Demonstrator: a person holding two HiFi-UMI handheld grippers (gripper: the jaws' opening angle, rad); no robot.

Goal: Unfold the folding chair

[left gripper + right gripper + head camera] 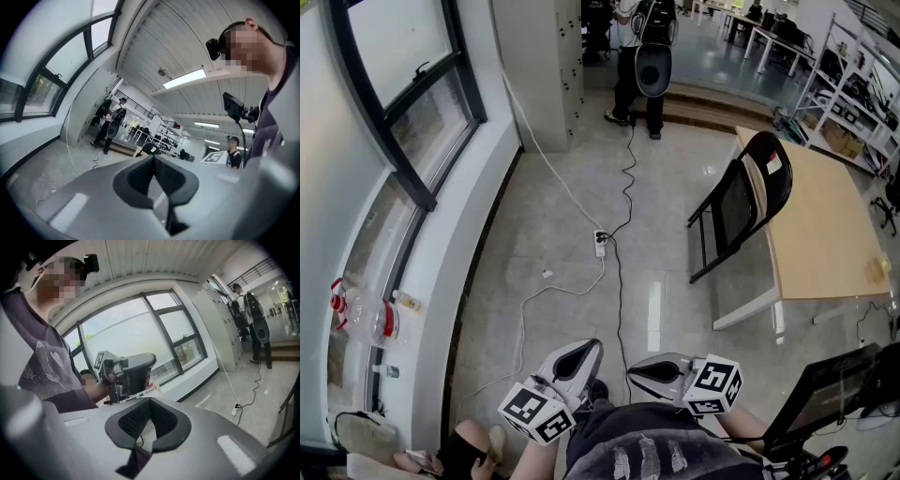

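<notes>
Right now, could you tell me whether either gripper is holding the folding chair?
No, the folding chair leans against the table, while the left gripper and right gripper are shut and empty, well short of it.

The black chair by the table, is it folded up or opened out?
Folded up. The black chair leans on the wooden table, its seat tipped up flat against the frame instead of lying level.
</notes>
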